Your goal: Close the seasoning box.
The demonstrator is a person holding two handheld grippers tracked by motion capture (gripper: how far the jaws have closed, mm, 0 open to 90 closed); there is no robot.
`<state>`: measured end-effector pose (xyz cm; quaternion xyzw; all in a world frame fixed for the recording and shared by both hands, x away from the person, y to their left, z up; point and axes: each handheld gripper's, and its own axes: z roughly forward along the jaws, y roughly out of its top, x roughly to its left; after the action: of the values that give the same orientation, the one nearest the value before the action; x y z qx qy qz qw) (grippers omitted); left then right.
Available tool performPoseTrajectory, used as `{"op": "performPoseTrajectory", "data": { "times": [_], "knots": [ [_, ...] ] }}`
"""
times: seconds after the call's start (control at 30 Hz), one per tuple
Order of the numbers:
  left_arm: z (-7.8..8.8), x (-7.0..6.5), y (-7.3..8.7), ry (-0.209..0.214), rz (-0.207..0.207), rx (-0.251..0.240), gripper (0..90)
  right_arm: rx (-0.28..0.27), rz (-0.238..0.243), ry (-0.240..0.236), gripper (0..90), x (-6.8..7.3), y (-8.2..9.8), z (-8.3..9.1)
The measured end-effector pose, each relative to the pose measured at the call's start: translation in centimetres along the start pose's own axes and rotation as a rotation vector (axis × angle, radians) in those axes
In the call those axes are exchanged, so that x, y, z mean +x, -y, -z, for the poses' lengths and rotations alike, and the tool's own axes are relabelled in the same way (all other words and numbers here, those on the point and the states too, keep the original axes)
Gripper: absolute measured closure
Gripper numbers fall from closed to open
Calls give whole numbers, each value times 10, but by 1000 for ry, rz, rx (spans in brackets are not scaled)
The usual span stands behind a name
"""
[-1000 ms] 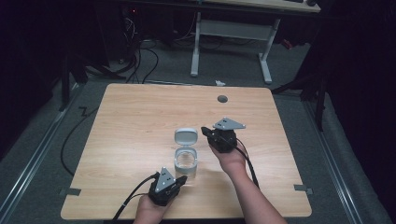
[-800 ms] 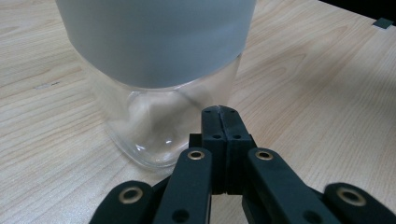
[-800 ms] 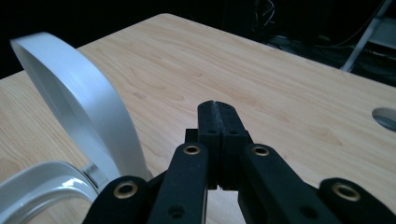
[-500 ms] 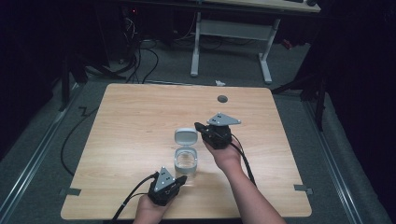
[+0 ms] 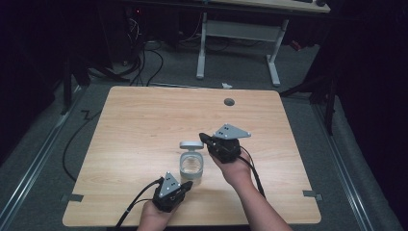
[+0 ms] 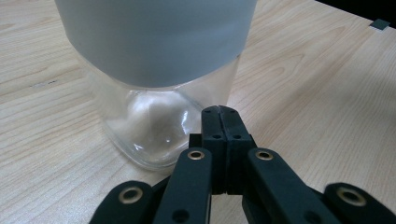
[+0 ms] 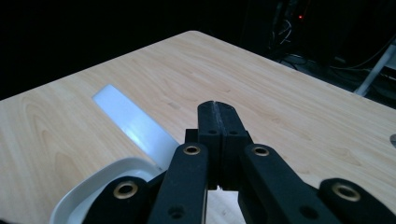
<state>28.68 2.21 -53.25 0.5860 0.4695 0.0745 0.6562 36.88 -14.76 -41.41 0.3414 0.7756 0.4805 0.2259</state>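
Standing upright, the glass jar [image 5: 191, 165] sits between both clenched, empty hand-held grippers.

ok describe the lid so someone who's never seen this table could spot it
On the wooden table, look near the middle, where a clear glass jar stands. The lid lies flat just behind it, by the right gripper. It is the small pale grey rounded-square piece, opaque and low, unlike the taller see-through jar.

A clear glass jar [image 5: 192, 166] with a grey band stands on the light woodgrain table [image 5: 144, 125].
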Motion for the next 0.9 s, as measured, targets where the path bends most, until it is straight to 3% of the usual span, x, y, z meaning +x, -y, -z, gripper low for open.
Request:
{"op": "performPoseTrajectory", "data": {
  "times": [0.2, 0.43, 0.53, 0.63, 0.67, 0.77, 0.83, 0.9],
  "knots": [
    [1, 0, -1, 4, 5, -4, 900, 11, 30, -16, 900, 15, 14, 4],
    [6, -3, -5, 16, 12, 13, 895, 8, 12, -3, 900, 9, 18, 8],
    [17, -6, -14, 39, -15, 6, 877, 6, -8, 8, 900, 2, 23, 12],
    [29, 1, -25, 29, -36, -6, 864, 18, -33, 39, 899, -10, 33, 16],
    [36, 10, -33, 16, -30, -14, 855, 23, -44, 46, 899, -13, 37, 17],
    [42, 19, -43, 10, -11, -20, 838, 32, -62, 59, 899, -19, 43, 18],
    [48, 31, -55, -33, -44, -42, 834, 43, -74, 80, 899, -28, 49, 21],
    [49, 35, -58, -48, -47, -49, 825, 48, -87, 88, 899, -32, 53, 23]
  ]
}}
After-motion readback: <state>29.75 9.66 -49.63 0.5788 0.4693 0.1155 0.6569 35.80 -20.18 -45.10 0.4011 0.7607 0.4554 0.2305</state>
